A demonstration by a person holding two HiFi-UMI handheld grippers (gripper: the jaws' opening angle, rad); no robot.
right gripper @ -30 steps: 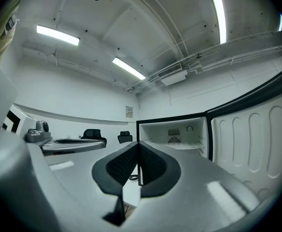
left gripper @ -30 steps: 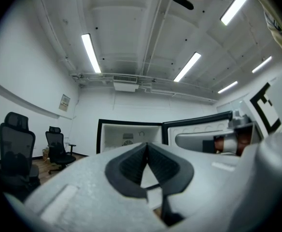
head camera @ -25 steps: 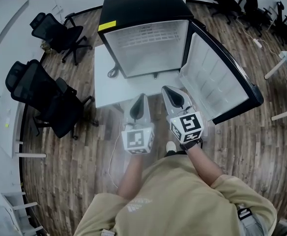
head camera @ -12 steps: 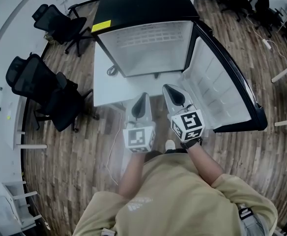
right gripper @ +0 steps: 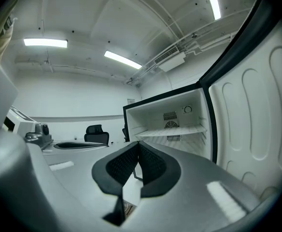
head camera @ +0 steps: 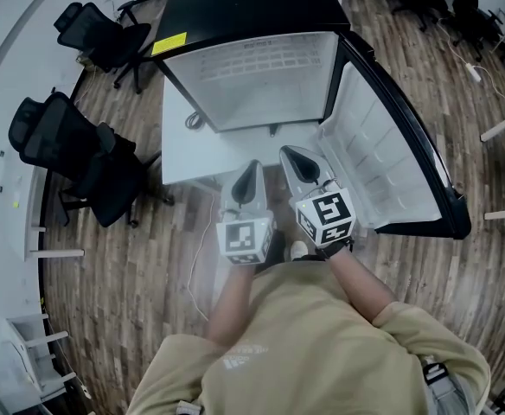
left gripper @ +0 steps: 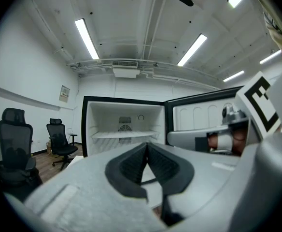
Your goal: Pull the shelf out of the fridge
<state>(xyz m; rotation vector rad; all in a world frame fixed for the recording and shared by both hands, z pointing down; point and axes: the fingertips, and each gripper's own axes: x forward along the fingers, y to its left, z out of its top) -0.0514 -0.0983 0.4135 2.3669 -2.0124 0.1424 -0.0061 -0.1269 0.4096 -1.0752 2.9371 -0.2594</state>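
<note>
At 12 o'clock, the shelf (left gripper: 124, 134) is sitting in the open fridge (head camera: 235, 7). Left gripper (head camera: 251, 166) and right gripper (head camera: 289, 152) jaws are closed and empty. Open them before gripping the shelf's front edge.

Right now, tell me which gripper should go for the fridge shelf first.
Right, narrowly. Both are shut and empty, short of the fridge, but the right gripper reaches slightly closer to the opening than the left gripper, with the shelf ahead of its jaws.

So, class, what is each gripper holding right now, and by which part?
Nothing: the left gripper and the right gripper are both shut and empty.
</note>
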